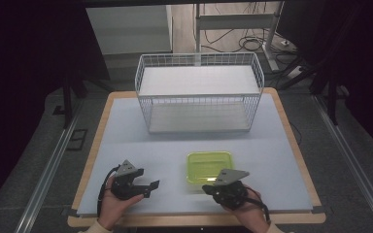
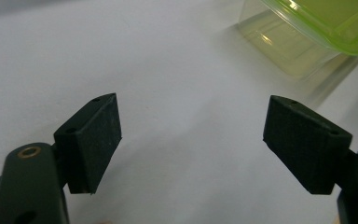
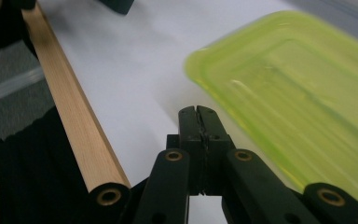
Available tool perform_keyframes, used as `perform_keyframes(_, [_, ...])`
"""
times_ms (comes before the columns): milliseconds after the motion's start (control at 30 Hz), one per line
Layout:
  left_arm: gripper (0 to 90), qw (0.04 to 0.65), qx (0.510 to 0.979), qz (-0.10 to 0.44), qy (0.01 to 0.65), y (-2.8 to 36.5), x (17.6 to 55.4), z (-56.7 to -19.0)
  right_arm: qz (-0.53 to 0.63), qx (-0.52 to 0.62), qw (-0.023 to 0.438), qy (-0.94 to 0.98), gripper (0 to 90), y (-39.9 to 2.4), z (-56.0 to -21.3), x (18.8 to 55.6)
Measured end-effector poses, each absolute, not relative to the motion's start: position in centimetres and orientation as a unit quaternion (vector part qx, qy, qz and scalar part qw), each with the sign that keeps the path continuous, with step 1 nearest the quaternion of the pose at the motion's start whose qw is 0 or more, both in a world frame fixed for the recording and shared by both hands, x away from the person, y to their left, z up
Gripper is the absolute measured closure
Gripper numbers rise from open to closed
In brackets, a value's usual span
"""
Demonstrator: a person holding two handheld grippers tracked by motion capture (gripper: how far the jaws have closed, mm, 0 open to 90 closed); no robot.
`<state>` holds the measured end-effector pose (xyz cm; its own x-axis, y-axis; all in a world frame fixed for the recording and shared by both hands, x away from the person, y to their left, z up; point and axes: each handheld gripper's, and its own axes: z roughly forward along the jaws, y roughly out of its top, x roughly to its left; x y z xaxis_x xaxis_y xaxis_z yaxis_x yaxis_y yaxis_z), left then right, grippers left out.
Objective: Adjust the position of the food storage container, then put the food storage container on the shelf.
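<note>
Green-lidded container [image 1: 210, 166] sits on the table [image 1: 126, 145] before the wire basket [image 1: 199, 92]. Right gripper [image 1: 210, 187], jaws pressed together and empty, hovers beside it; left gripper [image 1: 151, 188] gapes wide, empty.

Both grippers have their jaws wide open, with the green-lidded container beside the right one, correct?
Not quite. The left gripper is open, but the right gripper has its jaws pressed together with nothing between them, as the right gripper view shows. The green-lidded container does sit beside it.
</note>
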<state>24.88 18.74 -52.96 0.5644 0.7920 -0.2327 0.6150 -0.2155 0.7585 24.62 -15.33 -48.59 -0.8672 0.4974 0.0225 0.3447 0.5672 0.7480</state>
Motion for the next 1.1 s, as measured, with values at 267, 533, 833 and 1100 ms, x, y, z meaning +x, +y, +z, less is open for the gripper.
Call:
perform_keyframes(267, [19.1, 0.445, 0.766, 0.084, 0.456, 18.5, 24.9, -52.5, 0.444, 0.303, 0.100, 0.838, 84.5, -22.0, -46.6, 26.2])
perform_keyframes(533, [19.7, 0.467, 0.756, 0.051, 0.457, 18.1, 25.0, -51.7, 0.486, 0.360, 0.054, 0.794, 32.5, -25.2, -46.8, 28.3])
perform_keyframes(833, [20.1, 0.485, 0.742, 0.009, 0.462, 17.3, 25.9, -50.5, 0.489, 0.367, 0.038, 0.790, 24.3, -25.5, -47.3, 29.0])
perform_keyframes(1100, [21.1, 0.478, 0.741, -0.017, 0.472, 15.8, 27.3, -50.7, 0.488, 0.408, 0.009, 0.772, 33.2, -25.9, -47.9, 30.2])
